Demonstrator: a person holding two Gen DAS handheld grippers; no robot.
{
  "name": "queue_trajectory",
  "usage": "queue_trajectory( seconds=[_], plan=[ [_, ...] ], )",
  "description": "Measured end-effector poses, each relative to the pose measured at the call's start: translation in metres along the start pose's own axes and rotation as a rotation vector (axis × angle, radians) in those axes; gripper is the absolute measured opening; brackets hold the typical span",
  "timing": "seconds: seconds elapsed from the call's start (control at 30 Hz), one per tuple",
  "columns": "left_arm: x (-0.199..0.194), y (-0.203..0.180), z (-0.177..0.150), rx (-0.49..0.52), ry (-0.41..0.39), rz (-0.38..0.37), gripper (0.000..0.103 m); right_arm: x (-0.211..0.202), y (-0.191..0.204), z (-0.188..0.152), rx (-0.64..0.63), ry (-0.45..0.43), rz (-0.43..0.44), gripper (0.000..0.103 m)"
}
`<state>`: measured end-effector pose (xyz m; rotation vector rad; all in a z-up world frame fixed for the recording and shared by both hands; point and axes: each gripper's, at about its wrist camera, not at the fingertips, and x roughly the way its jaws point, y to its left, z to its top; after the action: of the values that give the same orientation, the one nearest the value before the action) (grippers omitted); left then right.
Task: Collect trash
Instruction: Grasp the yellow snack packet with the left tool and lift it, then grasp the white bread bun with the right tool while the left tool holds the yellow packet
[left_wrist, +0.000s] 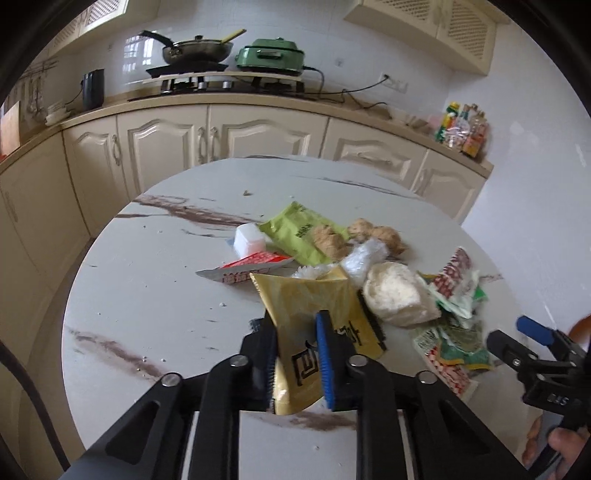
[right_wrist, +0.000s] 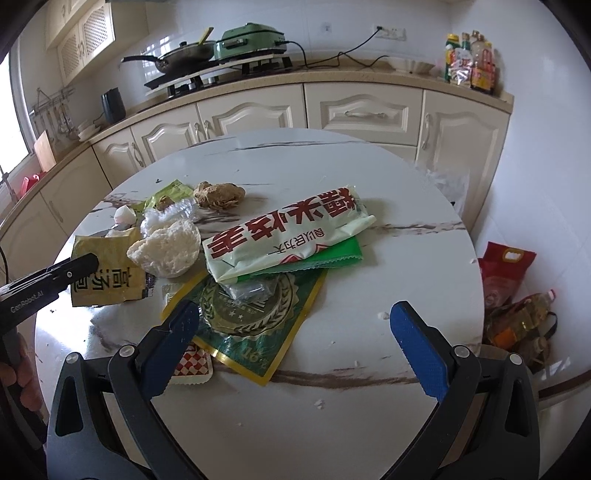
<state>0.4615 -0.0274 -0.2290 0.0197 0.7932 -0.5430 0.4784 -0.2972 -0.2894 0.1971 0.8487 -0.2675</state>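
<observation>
Right, left gripper (left_wrist: 295, 354) is pinching the yellow packet (left_wrist: 314, 314) at the near-left edge of the trash pile (right_wrist: 258, 258) — lift it slow & straight, w/o dragging neighbours. Right gripper (right_wrist: 295, 332) is spread wide, empty, near the pile.

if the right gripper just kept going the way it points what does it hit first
Most likely the green and gold packet lying flat between the open fingers of the right gripper, with the white wrapper with red letters just beyond. Depth is hard to judge in this fisheye view.
</observation>
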Motion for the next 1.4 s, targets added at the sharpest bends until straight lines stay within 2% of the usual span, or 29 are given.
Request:
queue_trajectory(
  seconds=[0.23,0.47,0.67,0.83,1.0,1.23,1.4],
  plan=[
    [-0.03,-0.023,-0.004,0.055,-0.017,-0.057,0.006,-0.005,0.005,-0.002,0.002,-0.002,0.007,0.103],
    [-0.028,-0.058,-0.014,0.142,0.023,-0.094,0.006,-0.011,0.006,-0.008,0.018,0.001,0.026,0.103],
    [-0.008,-0.07,-0.009,0.123,0.053,-0.098,0.007,0.007,0.004,-0.019,0.023,0.062,0.048,0.103],
    [0.014,-0.07,0.001,0.083,0.059,-0.102,0.009,0.002,0.003,-0.021,0.019,0.046,0.054,0.103],
    [0.026,-0.065,0.005,0.051,0.044,-0.113,0.005,-0.001,0.0,-0.015,0.001,0.027,0.05,0.103],
    [-0.001,-0.055,-0.009,0.065,0.004,-0.118,0.004,0.004,0.024,0.018,-0.147,-0.006,0.106,0.103],
    [-0.035,-0.034,-0.022,0.04,-0.019,-0.134,0.004,0.032,0.06,0.041,-0.261,0.041,0.151,0.103]
  ],
)
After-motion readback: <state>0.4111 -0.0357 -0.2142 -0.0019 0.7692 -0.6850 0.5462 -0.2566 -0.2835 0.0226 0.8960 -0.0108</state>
